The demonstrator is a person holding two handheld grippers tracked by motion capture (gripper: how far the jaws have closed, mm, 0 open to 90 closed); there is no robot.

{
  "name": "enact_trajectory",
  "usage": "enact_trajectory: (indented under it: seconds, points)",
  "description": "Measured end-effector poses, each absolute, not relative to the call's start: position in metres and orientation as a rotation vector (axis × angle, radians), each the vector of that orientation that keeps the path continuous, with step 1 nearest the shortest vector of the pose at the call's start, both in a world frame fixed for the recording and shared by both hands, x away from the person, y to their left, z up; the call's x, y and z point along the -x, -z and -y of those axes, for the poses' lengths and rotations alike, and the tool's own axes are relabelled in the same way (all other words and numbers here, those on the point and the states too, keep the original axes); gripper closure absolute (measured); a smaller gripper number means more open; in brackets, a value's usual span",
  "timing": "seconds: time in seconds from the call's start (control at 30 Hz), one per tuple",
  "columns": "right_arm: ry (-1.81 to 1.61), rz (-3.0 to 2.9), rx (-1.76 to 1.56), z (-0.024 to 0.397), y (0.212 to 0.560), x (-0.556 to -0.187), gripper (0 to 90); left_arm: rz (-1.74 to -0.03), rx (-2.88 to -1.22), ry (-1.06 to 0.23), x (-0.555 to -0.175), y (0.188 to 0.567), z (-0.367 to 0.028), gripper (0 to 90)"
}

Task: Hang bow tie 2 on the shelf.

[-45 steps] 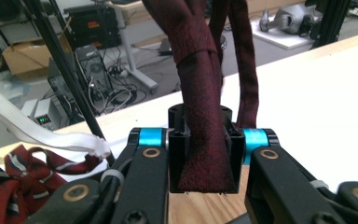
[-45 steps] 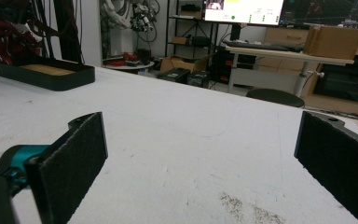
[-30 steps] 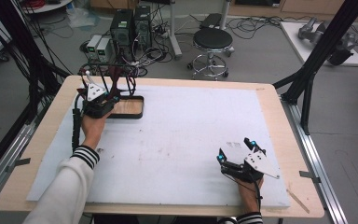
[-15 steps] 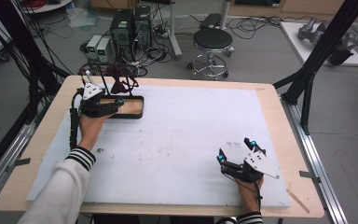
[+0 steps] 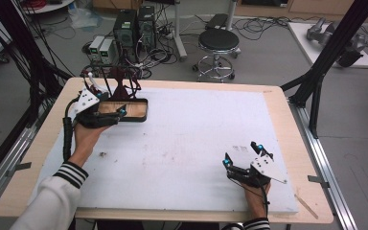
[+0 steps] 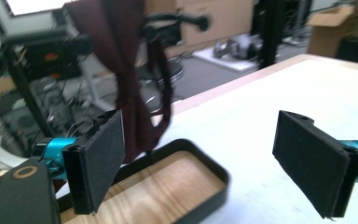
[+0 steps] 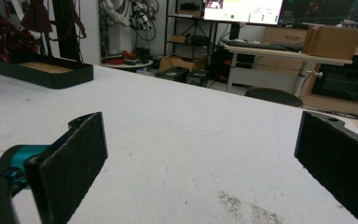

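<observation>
The left hand-held gripper [image 6: 200,163] has just been opening; its jaws now stand wide with nothing between them. Just ahead of it, the dark maroon cloth necktie [image 6: 130,84] hangs from the black wire rack [image 5: 110,79] over the black-rimmed wooden tray [image 6: 168,186]. Judging by this, withdraw straight back, avoiding snagging the tie. The right hand-held gripper [image 7: 200,163] rests open on the white worktop [image 5: 196,134].

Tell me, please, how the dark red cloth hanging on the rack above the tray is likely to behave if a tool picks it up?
The dark red cloth hangs in long narrow folds, so it is probably floppy and would droop from the pads. It looks thin, so likely light. Its loops might snag on the rack above the tray.
</observation>
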State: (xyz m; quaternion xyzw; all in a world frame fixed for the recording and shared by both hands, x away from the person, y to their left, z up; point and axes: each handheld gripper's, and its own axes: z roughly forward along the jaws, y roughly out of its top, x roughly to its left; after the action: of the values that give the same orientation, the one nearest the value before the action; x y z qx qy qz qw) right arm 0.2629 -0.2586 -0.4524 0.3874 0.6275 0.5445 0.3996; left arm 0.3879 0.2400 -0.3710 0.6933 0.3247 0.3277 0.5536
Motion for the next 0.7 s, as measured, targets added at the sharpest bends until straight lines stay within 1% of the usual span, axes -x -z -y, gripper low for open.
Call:
enact_trajectory:
  seconds: [0.07, 0.3, 0.4, 0.53, 0.7]
  points:
    - [-1.386, -1.583, -0.992, 0.259, 0.453, -0.263, 1.5, -0.717, -1.630, -0.765, -0.375, 0.372, -0.244, 17.1]
    - [-1.381, -1.579, -0.996, 0.259, 0.453, -0.262, 1.5, -0.637, -1.592, -0.726, -0.332, 0.390, -0.261, 16.3]
    - [-1.381, -1.579, -0.999, 0.259, 0.453, -0.262, 1.5, -0.644, -1.546, -0.712, -0.314, 0.399, -0.272, 16.3]
    - [-1.379, -1.577, -0.998, 0.259, 0.453, -0.262, 1.5, -0.639, -1.544, -0.729, -0.297, 0.412, -0.286, 16.3]
    - [-1.374, -1.575, -0.995, 0.258, 0.453, -0.262, 1.5, -0.692, -1.514, -0.738, -0.280, 0.430, -0.308, 16.3]
